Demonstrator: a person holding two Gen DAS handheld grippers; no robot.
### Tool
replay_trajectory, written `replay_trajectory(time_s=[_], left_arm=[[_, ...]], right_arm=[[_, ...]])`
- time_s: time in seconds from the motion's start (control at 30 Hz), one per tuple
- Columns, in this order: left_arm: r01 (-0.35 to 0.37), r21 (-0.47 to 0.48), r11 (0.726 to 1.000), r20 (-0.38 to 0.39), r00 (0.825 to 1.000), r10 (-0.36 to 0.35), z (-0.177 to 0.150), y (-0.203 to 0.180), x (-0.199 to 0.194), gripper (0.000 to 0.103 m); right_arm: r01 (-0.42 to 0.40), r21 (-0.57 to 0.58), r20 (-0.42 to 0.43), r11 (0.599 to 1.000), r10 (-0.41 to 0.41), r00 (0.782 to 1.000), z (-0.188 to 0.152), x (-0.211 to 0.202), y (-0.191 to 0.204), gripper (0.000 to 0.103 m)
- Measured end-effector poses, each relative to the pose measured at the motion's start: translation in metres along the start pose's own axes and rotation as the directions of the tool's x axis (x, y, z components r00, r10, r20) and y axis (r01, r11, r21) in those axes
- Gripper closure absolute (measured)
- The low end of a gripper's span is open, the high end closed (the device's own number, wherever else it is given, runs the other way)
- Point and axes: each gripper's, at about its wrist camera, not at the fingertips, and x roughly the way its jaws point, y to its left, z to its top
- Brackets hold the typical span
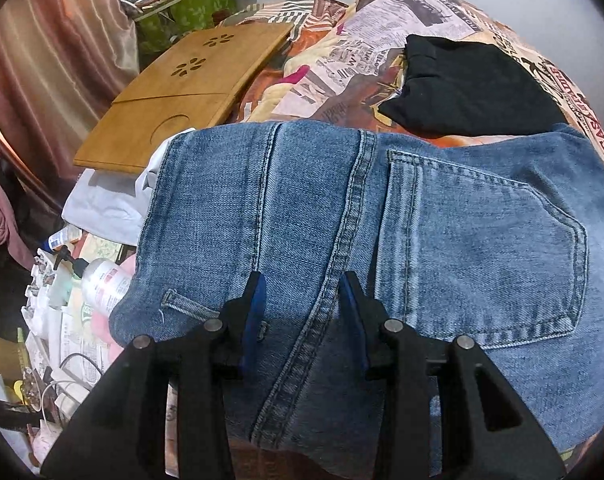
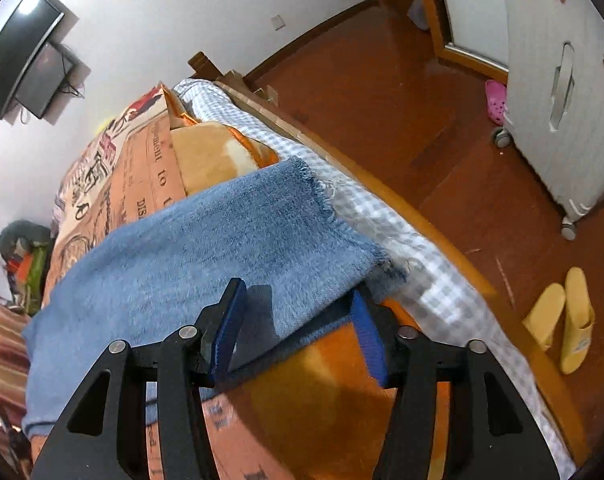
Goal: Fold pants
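Two claws: both in view, one per wrist camera, each with blue-padded fingers spread apart.
Left claw (image 1: 302, 300): open, holding nothing; fingers stand on either side of the seat seam at the waist end of the jeans (image 1: 342, 220); whether the tips touch the cloth cannot be told.
Right claw (image 2: 297, 308): open, holding nothing; set at the frayed hem of the jeans leg (image 2: 221, 240), one finger over the denim, the other beside the hem corner.
Jeans: blue denim, spread flat on the bed, back pocket (image 1: 482, 248) facing up; hem end lies near the bed's side edge.
Bed cover: printed quilt (image 1: 342, 60) under the jeans; checked sheet (image 2: 382, 220) along the bed's edge.
Beyond the jeans: black garment (image 1: 470, 88) on the quilt, close behind the waist end; wooden lap tray (image 1: 173, 96) toward the far corner.
Floor beside the bed: yellow slippers (image 2: 562, 320), white suitcase (image 2: 562, 80).
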Motion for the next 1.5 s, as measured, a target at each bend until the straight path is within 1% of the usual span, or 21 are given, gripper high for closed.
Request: replay_trajectory(time_s=[0.07,0.13,0.2,0.3,0.37,0.43,0.5,0.57,0.63,0.73,0.8,0.87,0.97,1.03,1.1,1.17,1.23,1.3,1.33,1.43,1.5], left_arm=[[-0.001,-0.002,1.0,-0.002,1.0,0.001,0.0,0.0,0.0,0.064],[-0.001,-0.003,1.0,-0.003,1.0,0.001,0.0,0.0,0.0,0.064],[0.0,-0.006,1.0,-0.004,1.0,0.0,0.001,0.001,0.0,0.064],[0.0,-0.006,1.0,-0.008,1.0,0.0,0.001,0.001,0.0,0.063],[-0.002,-0.002,1.0,-0.016,1.0,0.002,0.002,0.001,0.0,0.063],[0.001,0.004,1.0,-0.037,0.999,-0.001,0.004,0.001,-0.001,0.063],[0.016,0.009,1.0,-0.06,0.998,-0.016,0.007,0.003,-0.007,0.063],[0.037,0.003,0.999,-0.056,0.998,-0.037,0.007,0.008,-0.014,0.064],[0.058,-0.004,0.998,-0.057,0.997,-0.058,0.002,0.01,-0.016,0.064],[0.057,-0.005,0.998,-0.059,0.997,-0.058,-0.007,0.008,-0.009,0.063],[0.038,0.011,0.999,-0.048,0.998,-0.037,-0.01,0.003,-0.006,0.063],[0.007,0.053,0.999,-0.046,0.999,-0.004,-0.009,-0.004,-0.007,0.063],[-0.02,0.098,0.995,-0.046,0.999,0.024,-0.004,-0.011,-0.016,0.064],[-0.01,0.121,0.993,-0.024,1.0,0.013,0.002,-0.019,-0.028,0.066],[-0.031,0.152,0.988,0.033,0.999,0.026,0.011,-0.032,-0.045,0.066],[0.024,0.177,0.984,0.086,0.996,-0.04,0.025,-0.05,-0.064,0.066],[0.065,0.204,0.977,0.118,0.989,-0.091,0.036,-0.068,-0.078,0.066],[0.096,0.258,0.961,0.154,0.978,-0.139,0.049,-0.096,-0.089,0.064],[0.112,0.281,0.953,0.162,0.973,-0.162,0.054,-0.107,-0.092,0.058],[0.141,0.357,0.923,0.149,0.967,-0.206,0.066,-0.148,-0.085,0.054],[0.138,0.396,0.908,0.112,0.974,-0.197,0.073,-0.17,-0.064,0.054]], right_arm=[[0.006,-0.033,0.021,0.999,-0.006,1.0,0.001,-0.001,0.006,0.061],[0.03,-0.094,0.051,0.995,-0.025,0.998,0.002,-0.003,0.017,0.091],[0.067,-0.163,0.096,0.984,-0.052,0.994,0.003,-0.008,0.03,0.094],[0.133,-0.254,0.185,0.958,-0.086,0.979,0.005,-0.023,0.045,0.096],[0.146,-0.261,0.239,0.954,-0.083,0.968,0.011,-0.036,0.046,0.097],[0.146,-0.274,0.255,0.95,-0.074,0.964,0.023,-0.044,0.046,0.098],[0.186,-0.324,0.266,0.928,-0.099,0.959,0.03,-0.05,0.051,0.098],[0.223,-0.363,0.266,0.904,-0.129,0.955,0.029,-0.046,0.053,0.098],[0.23,-0.348,0.223,0.909,-0.158,0.962,0.024,-0.035,0.042,0.098],[0.212,-0.307,0.13,0.928,-0.18,0.975,0.011,-0.01,0.022,0.098],[0.209,-0.308,0.071,0.928,-0.196,0.978,0.0,0.009,0.016,0.098],[0.205,-0.296,0.051,0.933,-0.199,0.979,-0.001,0.014,0.012,0.098],[0.214,-0.278,0.033,0.936,-0.214,0.976,0.009,0.002,0.007,0.085],[0.249,-0.303,0.034,0.92,-0.25,0.968,0.014,-0.007,0.012,0.076],[0.275,-0.339,0.064,0.9,-0.27,0.961,0.016,-0.023,0.021,0.075],[0.267,-0.356,0.102,0.895,-0.247,0.964,0.018,-0.036,0.034,0.072],[0.238,-0.373,0.134,0.897,-0.202,0.97,0.019,-0.049,0.051,0.058],[0.204,-0.407,0.166,0.89,-0.148,0.975,0.019,-0.058,0.074,0.055],[0.179,-0.432,0.169,0.884,-0.115,0.979,0.018,-0.06,0.088,0.055],[0.088,-0.493,0.142,0.866,-0.019,0.99,0.019,-0.057,0.128,0.055],[0.024,-0.536,0.11,0.844,0.042,0.993,0.015,-0.051,0.154,0.055]])
